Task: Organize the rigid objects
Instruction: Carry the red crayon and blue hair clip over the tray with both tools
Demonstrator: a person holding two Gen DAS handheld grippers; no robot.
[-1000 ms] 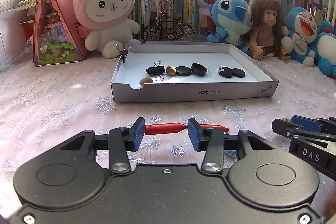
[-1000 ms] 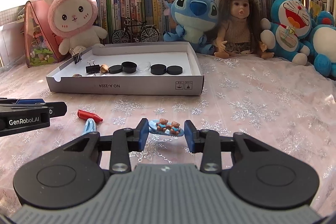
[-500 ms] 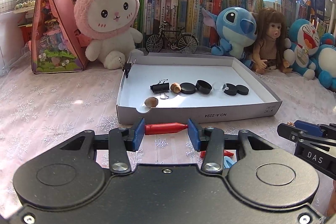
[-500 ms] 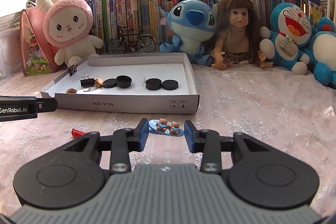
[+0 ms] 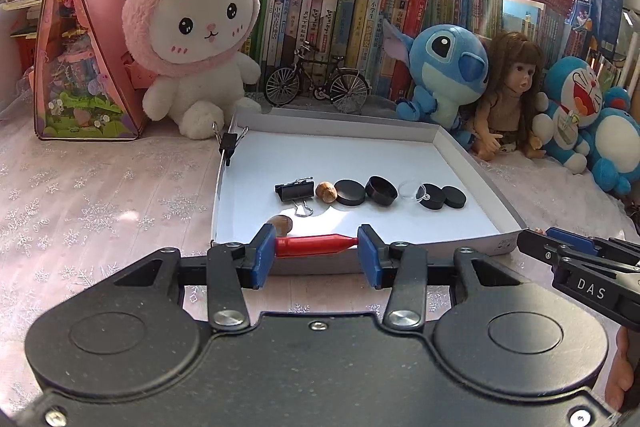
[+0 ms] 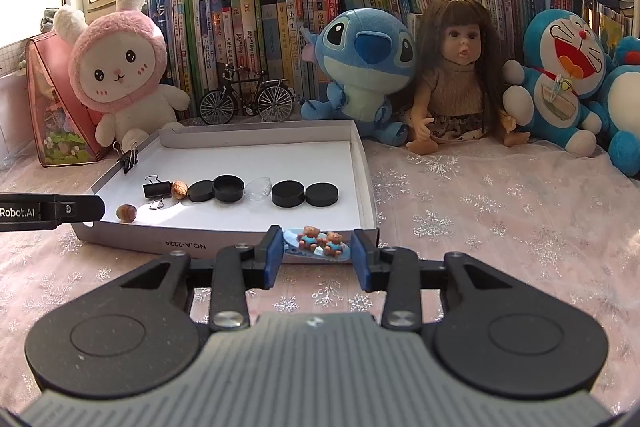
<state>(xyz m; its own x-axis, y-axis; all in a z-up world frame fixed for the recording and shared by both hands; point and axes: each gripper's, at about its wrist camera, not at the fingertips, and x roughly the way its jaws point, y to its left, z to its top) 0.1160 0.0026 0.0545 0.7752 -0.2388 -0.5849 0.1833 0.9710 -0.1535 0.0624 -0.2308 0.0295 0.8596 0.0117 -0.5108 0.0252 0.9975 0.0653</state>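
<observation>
The left tongs pinch a red clip crosswise between the two blue pads, and it hangs at the near wall of the white cardboard tray. The right tongs pinch a blue hair clip with two small bears in the same way, just in front of the near right corner of the tray. Inside the tray lie, in one row, a black binder clip, a nut, several black round lids and a clear lid; a second nut lies nearer to the front wall. Another binder clip is fixed on the left wall of the tray. The tray stands on a worktop with a pink snowflake cloth. Behind it sit a pink rabbit plush, a model bicycle, a blue plush and a doll, in front of a row of books.
</observation>
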